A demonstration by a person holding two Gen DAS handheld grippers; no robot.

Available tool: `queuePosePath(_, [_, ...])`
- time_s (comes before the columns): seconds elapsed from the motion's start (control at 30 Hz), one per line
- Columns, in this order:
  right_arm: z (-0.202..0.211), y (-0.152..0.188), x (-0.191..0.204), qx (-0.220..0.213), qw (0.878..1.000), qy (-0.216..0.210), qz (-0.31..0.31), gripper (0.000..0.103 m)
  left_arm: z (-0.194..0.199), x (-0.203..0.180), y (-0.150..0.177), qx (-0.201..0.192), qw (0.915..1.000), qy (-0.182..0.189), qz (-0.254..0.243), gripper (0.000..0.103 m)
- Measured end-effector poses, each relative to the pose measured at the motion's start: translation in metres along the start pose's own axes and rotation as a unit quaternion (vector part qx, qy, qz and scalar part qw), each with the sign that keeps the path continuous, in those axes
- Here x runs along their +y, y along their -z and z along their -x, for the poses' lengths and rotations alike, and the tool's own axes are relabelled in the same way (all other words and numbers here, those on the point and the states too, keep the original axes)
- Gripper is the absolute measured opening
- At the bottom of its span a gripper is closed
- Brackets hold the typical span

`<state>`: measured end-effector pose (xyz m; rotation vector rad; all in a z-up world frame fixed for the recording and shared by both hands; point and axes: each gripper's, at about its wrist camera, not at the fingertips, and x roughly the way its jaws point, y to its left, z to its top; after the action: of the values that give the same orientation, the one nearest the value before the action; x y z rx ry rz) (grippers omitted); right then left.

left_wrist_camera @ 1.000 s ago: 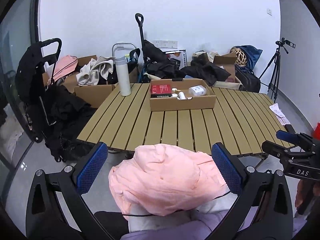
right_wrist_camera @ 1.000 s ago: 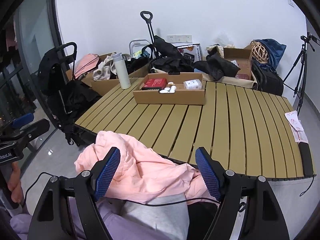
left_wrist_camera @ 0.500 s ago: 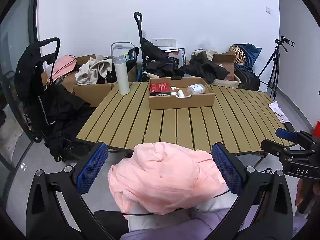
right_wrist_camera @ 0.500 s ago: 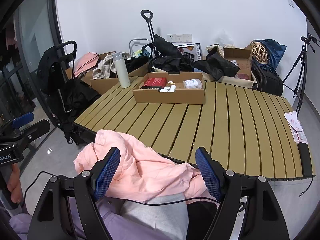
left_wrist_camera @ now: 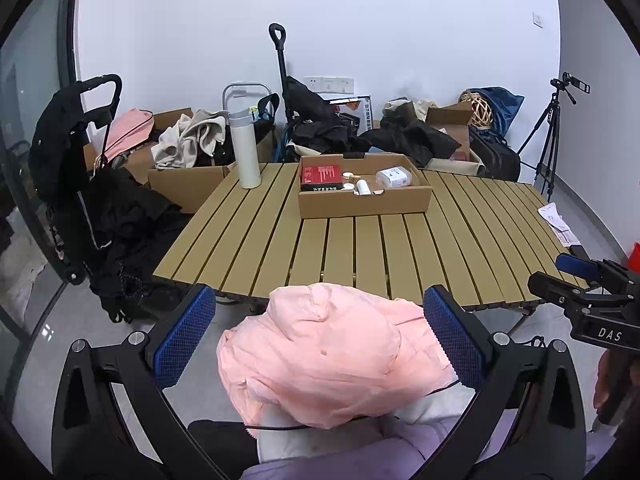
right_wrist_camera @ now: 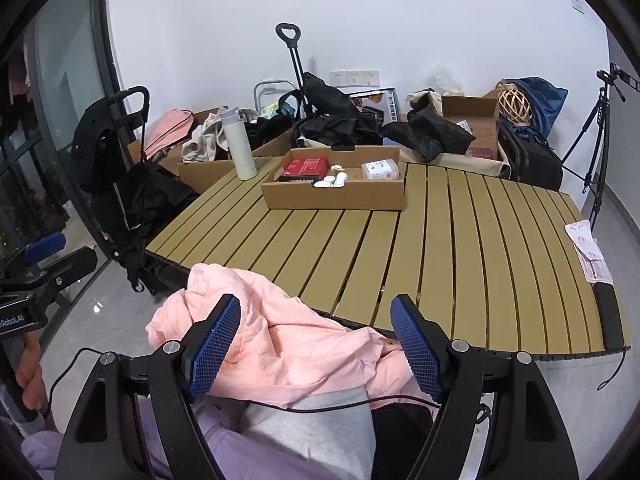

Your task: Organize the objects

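A crumpled pink garment [left_wrist_camera: 332, 356] [right_wrist_camera: 280, 344] lies on a person's lap just before the near edge of the slatted table [left_wrist_camera: 360, 248] [right_wrist_camera: 460, 248]. My left gripper [left_wrist_camera: 318, 332] is open above it, pads apart, touching nothing. My right gripper [right_wrist_camera: 316, 338] is open too, hovering over the garment. Each gripper shows at the edge of the other's view. On the table's far side stands a shallow cardboard box [left_wrist_camera: 364, 202] [right_wrist_camera: 336, 196] holding a red box [left_wrist_camera: 322, 174], small white bottles [left_wrist_camera: 362, 188] and a clear packet [left_wrist_camera: 396, 178]. A white flask [left_wrist_camera: 245, 148] [right_wrist_camera: 239, 146] stands upright left of it.
Cardboard boxes of clothes [left_wrist_camera: 188, 176], a black stroller [left_wrist_camera: 72, 152], a cart handle [left_wrist_camera: 280, 64], dark bags [left_wrist_camera: 412, 140] and a tripod [left_wrist_camera: 552, 132] crowd the wall behind. Papers [right_wrist_camera: 588, 252] and a black phone-like slab [right_wrist_camera: 608, 316] lie at the table's right edge.
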<state>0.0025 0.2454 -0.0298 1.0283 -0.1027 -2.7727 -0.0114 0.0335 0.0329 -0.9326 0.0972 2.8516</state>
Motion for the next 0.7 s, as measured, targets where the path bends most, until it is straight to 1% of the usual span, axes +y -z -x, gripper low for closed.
queuePosePath(0.7, [-0.0046,0.0010,-0.0013,0.009,1.000,0.002,-0.002,0.081,-0.0024,-0.0013,0.0053,0.004,1.0000,-0.003,0.002,0.103])
